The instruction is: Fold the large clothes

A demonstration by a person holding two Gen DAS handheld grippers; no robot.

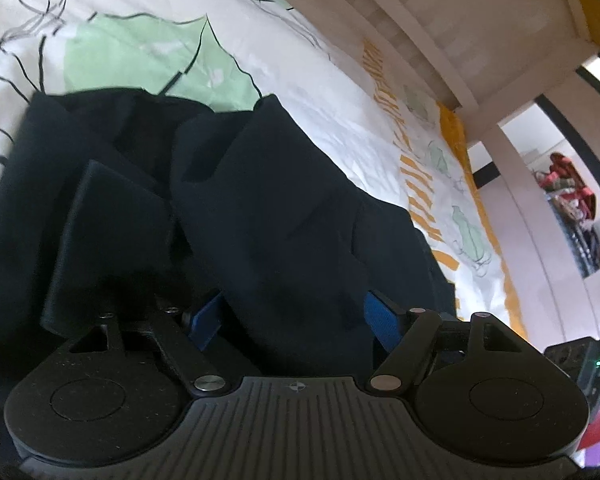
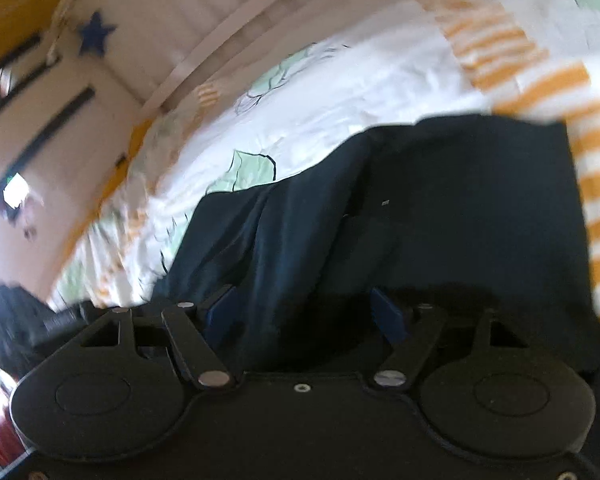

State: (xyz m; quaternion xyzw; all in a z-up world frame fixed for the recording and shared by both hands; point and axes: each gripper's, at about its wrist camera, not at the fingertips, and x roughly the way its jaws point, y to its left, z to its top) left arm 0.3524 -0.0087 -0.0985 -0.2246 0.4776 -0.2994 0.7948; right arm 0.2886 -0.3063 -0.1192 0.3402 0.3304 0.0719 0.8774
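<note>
A large dark navy garment (image 1: pixel 284 184) lies rumpled on a bed with a white cover (image 1: pixel 300 60) printed with green leaves and orange stripes. My left gripper (image 1: pixel 236 188) is low over the garment with its jaws wide apart. A thick, loose fold rises between them and drapes over the right finger, hiding it. The left finger (image 1: pixel 104 224) shows bare. In the blurred right wrist view, the same garment (image 2: pixel 460 200) spreads flat across the cover (image 2: pixel 340 80). My right gripper (image 2: pixel 304 272) stands open above it, its fingers lost against the dark cloth.
A white slatted bed frame (image 1: pixel 440 20) runs along the far side of the bed. Beyond the bed's end are shelves of clutter (image 1: pixel 568 200) and a black device with a green light (image 1: pixel 580 360). A blue star (image 2: pixel 96 34) hangs on the white panel.
</note>
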